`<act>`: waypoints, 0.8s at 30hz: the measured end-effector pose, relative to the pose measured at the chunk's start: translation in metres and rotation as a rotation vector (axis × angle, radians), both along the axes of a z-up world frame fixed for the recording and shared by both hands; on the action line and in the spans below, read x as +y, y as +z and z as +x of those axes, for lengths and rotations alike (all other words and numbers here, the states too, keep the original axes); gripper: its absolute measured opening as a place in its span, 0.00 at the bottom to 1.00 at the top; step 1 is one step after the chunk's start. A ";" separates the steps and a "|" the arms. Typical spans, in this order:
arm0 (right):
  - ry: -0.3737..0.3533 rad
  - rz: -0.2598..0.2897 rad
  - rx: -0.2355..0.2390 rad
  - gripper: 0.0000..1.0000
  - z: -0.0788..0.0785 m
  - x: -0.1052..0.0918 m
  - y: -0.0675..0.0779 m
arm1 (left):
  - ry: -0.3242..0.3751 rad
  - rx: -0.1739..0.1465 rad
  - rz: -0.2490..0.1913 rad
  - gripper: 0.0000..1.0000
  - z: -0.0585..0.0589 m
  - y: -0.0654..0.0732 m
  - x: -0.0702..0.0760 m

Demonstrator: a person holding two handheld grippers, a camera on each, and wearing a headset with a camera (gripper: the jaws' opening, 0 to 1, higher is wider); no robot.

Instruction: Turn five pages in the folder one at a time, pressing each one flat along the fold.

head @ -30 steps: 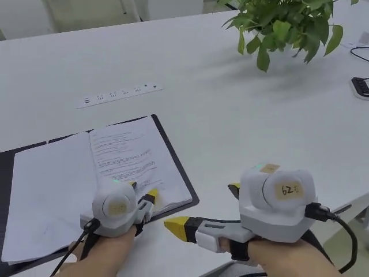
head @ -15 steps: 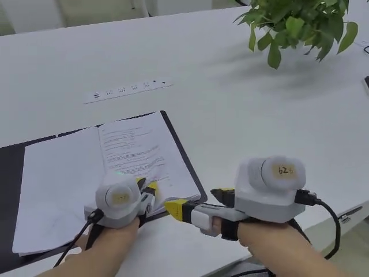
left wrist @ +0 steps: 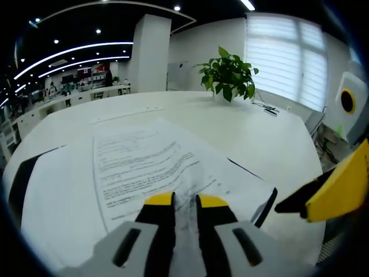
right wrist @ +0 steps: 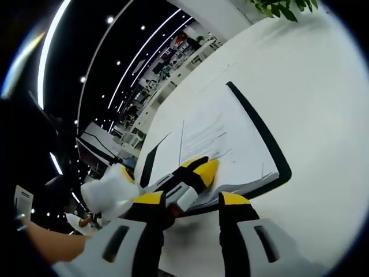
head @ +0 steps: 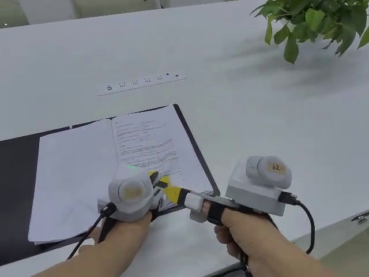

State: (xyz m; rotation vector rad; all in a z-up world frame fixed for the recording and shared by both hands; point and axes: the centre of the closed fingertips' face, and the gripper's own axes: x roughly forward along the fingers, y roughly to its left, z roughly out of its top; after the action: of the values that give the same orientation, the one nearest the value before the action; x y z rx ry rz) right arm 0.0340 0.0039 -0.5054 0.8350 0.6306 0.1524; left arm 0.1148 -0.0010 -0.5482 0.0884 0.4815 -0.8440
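The left gripper [left wrist: 184, 201] has its yellow-tipped jaws drawn almost together, only a narrow slit between them, lying on the lower part of the printed page [left wrist: 144, 158]. Whether a sheet is caught in that slit cannot be told. The right gripper [right wrist: 193, 201] has its jaws well apart with nothing between them. In the head view it reaches in from the lower right, and its tips are just beside the left gripper's, at the page's lower right corner.

The folder [head: 196, 151] lies open and flat at the centre left of the head view, black cover edge showing around the paper. The printed page is on its right half, a blank-looking sheet [head: 72, 167] on its left. No sheet stands lifted or curled.

The pictures give no count of pages turned. It looks like the pick-up for one turn: the corner is to be freed, then the page swung over and pressed along the fold.

Beyond, on the white table [head: 259, 98], are a socket strip [head: 141, 85] and a plant [head: 311, 23].
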 end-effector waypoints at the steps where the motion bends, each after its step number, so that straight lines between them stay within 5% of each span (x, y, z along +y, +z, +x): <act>1: -0.006 0.005 0.000 0.34 0.001 0.000 -0.001 | 0.000 0.000 -0.001 0.13 0.000 0.000 0.000; 24: -0.196 0.092 0.079 0.23 0.014 -0.024 -0.030 | 0.008 0.004 -0.016 0.13 -0.001 0.001 0.000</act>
State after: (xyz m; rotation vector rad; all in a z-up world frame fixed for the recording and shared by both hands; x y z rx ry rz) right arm 0.0476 -0.0206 -0.5358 0.9908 0.6156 -0.0300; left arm 0.1140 -0.0011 -0.5476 0.0701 0.4790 -0.8400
